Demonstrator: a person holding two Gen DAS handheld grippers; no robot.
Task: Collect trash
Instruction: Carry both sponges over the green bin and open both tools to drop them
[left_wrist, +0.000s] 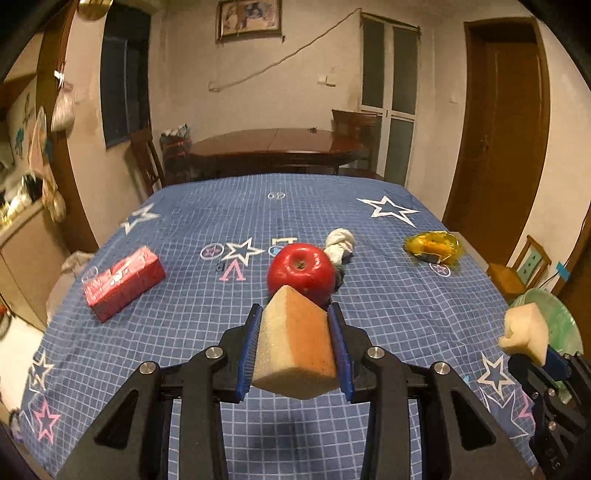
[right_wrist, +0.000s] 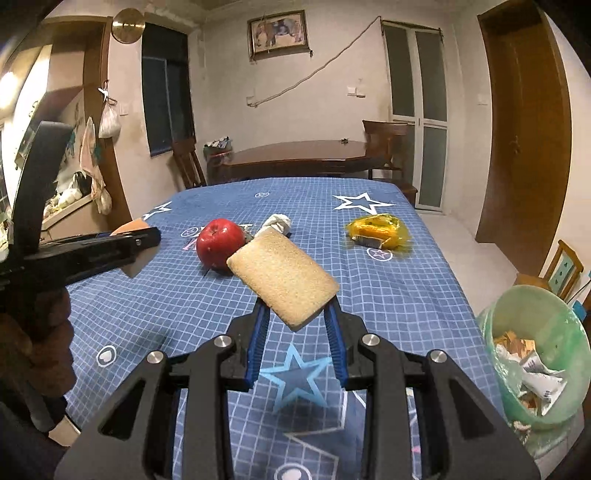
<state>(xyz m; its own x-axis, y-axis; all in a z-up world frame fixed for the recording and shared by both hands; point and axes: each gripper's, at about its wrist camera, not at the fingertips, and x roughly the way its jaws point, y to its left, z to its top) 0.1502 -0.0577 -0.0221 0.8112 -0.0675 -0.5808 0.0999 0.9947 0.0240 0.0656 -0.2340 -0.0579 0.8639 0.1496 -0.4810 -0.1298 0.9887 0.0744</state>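
Note:
My left gripper (left_wrist: 295, 317) is shut on an orange-tan sponge wedge (left_wrist: 295, 350), held above the blue star tablecloth (left_wrist: 184, 325). My right gripper (right_wrist: 295, 310) is shut on a flat tan sponge (right_wrist: 282, 277), tilted, above the cloth; it also shows in the left wrist view (left_wrist: 524, 336). A green bin (right_wrist: 535, 354) lined with a bag holds crumpled wrappers at the table's right edge. On the cloth lie a yellow wrapper (right_wrist: 376, 230), a crumpled white tissue (right_wrist: 277, 223) and a red apple (right_wrist: 221, 243). A red carton (left_wrist: 123, 282) lies at the left.
The left gripper (right_wrist: 92, 247) and the hand holding it fill the left side of the right wrist view. A dark wooden table (right_wrist: 295, 155) and chairs stand beyond the cloth's far edge. A wooden door (right_wrist: 524, 140) is at the right.

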